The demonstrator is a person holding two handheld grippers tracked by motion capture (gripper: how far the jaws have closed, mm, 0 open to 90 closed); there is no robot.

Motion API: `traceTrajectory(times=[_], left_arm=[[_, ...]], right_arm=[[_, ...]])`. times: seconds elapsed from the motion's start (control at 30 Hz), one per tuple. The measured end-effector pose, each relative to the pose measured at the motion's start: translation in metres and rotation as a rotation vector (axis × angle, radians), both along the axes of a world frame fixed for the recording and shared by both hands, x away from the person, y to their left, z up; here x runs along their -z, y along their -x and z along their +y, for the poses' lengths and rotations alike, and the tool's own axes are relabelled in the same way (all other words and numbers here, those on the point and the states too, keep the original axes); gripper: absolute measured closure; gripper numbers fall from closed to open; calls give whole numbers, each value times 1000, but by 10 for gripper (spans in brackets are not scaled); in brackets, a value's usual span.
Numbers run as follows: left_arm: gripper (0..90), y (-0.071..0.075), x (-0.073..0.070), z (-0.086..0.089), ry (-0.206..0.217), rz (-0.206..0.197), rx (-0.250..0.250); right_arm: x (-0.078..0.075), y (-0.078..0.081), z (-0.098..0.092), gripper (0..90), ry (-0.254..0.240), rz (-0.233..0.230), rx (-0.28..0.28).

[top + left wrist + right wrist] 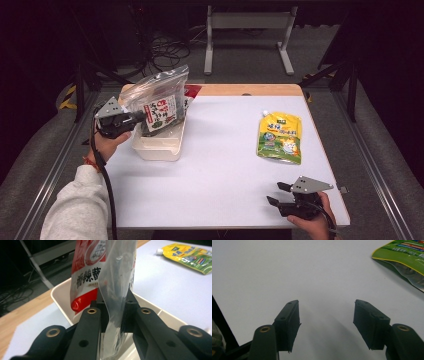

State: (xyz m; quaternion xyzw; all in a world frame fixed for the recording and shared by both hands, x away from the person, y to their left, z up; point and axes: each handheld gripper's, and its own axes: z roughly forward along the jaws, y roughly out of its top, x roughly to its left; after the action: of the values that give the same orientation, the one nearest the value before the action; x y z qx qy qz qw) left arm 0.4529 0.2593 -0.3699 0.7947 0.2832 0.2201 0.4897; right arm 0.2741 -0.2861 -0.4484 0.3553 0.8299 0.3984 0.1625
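A clear plastic bag (160,95) with printed snack packets inside stands upright in a white tray (157,147) at the table's left. My left gripper (142,117) is shut on the bag's near edge. In the left gripper view the pads pinch the clear film (117,277), and a red packet (85,272) shows behind it above the tray rim (60,300). My right gripper (277,194) rests low at the front right, open, with bare table between its jaws (327,322). A yellow-green spouted pouch (280,137) lies flat at the right, beyond the right gripper.
The white table top ends in a wooden strip (250,90) at the back. Behind it stand a grey metal frame (247,30) and loose cables (167,50) on the floor. The pouch's corner (404,255) lies ahead and to the right of the right jaws.
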Motion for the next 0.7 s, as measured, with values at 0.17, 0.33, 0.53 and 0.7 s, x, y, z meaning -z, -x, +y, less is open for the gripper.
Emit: traceTrajectory(times=[0.17, 0.33, 0.53, 0.7], left_arm=[[806, 4, 7, 3, 28, -1, -4], [801, 6, 13, 4, 70, -18, -27], [741, 8, 27, 4, 125, -24, -9], [701, 3, 38, 6, 149, -1, -32]], right_arm=[[0, -2, 1, 371, -5, 0, 0], [-2, -2, 2, 366, -6, -11, -5], [-2, -2, 1, 366, -6, -12, -7], [-2, -2, 0, 357, -3, -12, -1]])
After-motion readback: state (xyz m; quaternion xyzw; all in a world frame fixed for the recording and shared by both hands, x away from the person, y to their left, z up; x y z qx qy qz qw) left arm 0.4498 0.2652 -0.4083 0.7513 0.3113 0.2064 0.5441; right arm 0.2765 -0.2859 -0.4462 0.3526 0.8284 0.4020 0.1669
